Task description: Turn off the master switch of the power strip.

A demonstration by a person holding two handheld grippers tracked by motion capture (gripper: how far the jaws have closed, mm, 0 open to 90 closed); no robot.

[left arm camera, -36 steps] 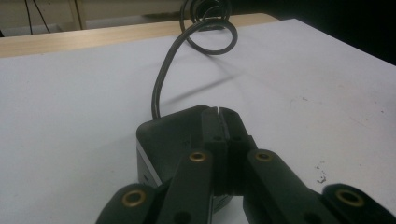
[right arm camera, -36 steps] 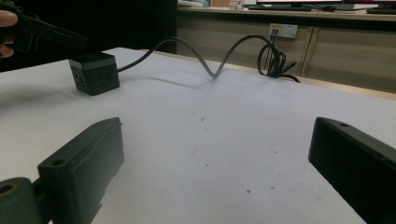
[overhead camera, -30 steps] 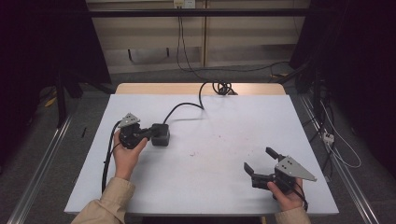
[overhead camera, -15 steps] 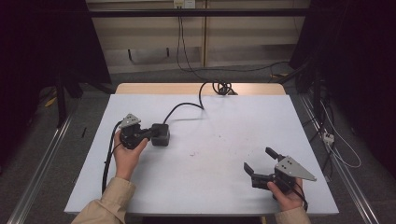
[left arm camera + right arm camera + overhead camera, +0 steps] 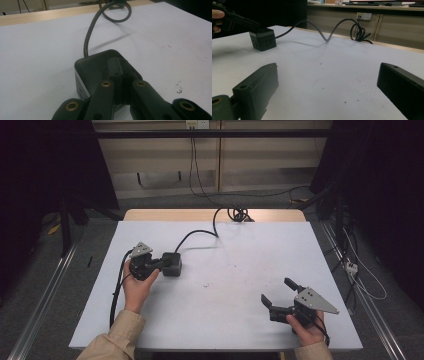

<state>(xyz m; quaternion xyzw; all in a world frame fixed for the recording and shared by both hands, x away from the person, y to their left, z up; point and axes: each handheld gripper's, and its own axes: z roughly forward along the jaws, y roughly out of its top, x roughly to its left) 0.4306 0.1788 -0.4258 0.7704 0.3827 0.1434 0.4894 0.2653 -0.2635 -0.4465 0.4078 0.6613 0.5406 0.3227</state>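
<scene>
At the left of the white table (image 5: 220, 320), the person's left hand (image 5: 135, 287) is holding the left gripper (image 5: 162, 264) low over the surface; its jaws are lying pressed together, their tips resting on top of the black power cube (image 5: 172, 265), gripping nothing between them; the left gripper view is showing the closed tips flat on the cube's dark lid (image 5: 100, 66). The cube is sitting on the left half of the table, just beyond the hand; its black cord (image 5: 197, 236) is running from its far side in a curve toward the back edge, where it is ending in a coil (image 5: 239, 213). To the right, near the front corner, the right hand (image 5: 306, 330) is holding the right gripper (image 5: 280, 292) well apart from the cube; its jaws are standing wide apart over bare table, with nothing between them.
</scene>
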